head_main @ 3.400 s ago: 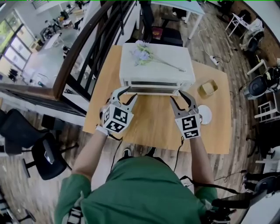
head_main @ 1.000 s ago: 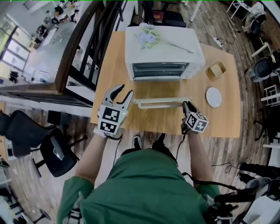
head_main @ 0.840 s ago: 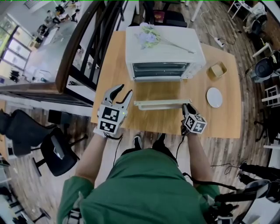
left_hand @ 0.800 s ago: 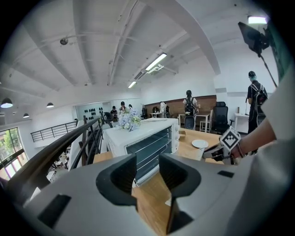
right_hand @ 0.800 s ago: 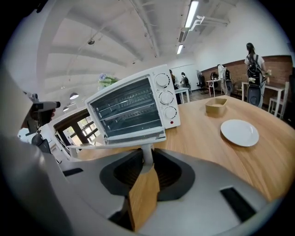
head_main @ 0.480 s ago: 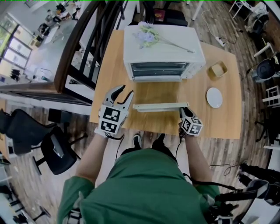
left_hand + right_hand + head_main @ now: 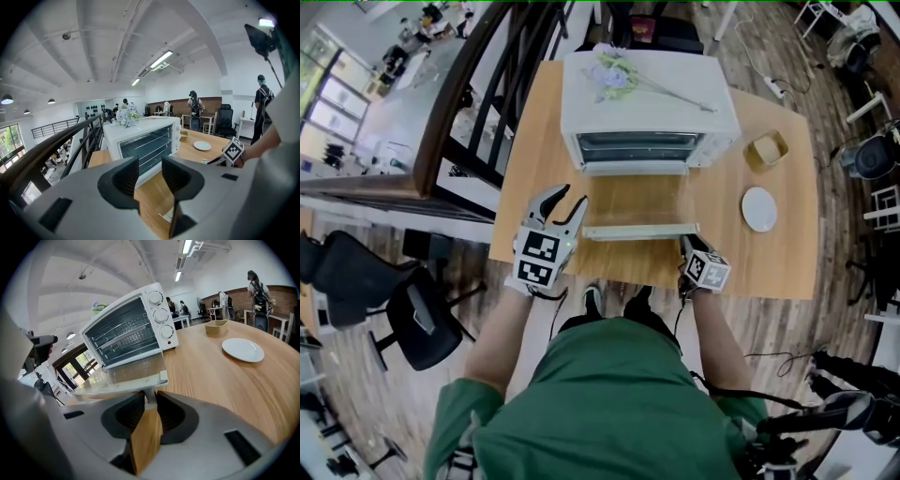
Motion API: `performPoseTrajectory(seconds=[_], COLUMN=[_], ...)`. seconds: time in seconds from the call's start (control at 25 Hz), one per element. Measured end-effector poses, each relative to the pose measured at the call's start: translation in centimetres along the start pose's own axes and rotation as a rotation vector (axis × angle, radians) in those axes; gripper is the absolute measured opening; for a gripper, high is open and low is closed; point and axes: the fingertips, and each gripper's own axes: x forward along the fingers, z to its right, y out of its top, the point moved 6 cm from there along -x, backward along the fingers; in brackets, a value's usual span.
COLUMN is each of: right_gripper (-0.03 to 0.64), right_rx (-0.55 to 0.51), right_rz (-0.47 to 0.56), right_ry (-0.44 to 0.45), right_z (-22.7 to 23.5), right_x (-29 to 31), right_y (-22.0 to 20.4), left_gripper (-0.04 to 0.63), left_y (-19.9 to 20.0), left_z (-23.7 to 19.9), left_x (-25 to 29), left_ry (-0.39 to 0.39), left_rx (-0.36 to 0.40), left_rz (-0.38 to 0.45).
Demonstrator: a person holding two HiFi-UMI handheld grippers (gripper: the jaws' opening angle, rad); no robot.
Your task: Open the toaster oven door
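There, wire rack (image 7: 119, 336) inside open toaster oven (image 7: 160, 315)

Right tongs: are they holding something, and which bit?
Yes. The right tongs pinch the oven door handle by its right-end post, though they are opening now. The left tongs hold nothing.

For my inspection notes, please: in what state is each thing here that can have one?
White toaster oven: open.
Glass door: lowered flat.
Right gripper: on the right end of the door handle, jaws opening.
Left gripper: open, empty.
Round white plate: empty.
Pale flower bunch: lying on the oven's top.
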Motion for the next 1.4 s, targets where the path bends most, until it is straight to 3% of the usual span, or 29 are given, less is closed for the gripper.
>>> performPoseTrajectory(seconds=[0.32, 0.56, 0.72, 0.88, 1.16, 1.4], right_gripper=[0.118, 0.118, 0.115, 0.108, 0.095, 0.083], right_rx=[-0.015, -0.004, -0.003, -0.067, -0.256, -0.328], right_rz=[-0.069, -0.056, 0.034, 0.146, 0.387, 0.562], right_ry=[0.002, -0.016, -0.047, -0.049, 0.041, 0.123], right_z=[0.0, 0.8, 1.2, -1.0, -7.8, -13.0], right_x=[-0.4, -1.6, -3.3, -5.9, -9.7, -13.3], right_y=[-1.2, -1.1, 1.4, 5.9, 15.7, 22.3], left_gripper=[0.166, 0.166, 0.166, 0.166, 0.166, 0.151], left_y=[-0.1, 0.1, 0.4, 1.0, 5.0, 9.7], left_z=[0.1, -0.3, -0.6, -0.7, -1.5, -2.9], left_x=[0.1, 0.5, 0.6, 0.3, -0.4, -1.9], left_ry=[-0.002, 0.002, -0.001, -0.001, 0.016, 0.065], left_rx=[-0.02, -0.028, -0.039, -0.058, -0.043, -0.068], left_rz=[0.01, 0.03, 0.048, 0.075, 0.185, 0.302])
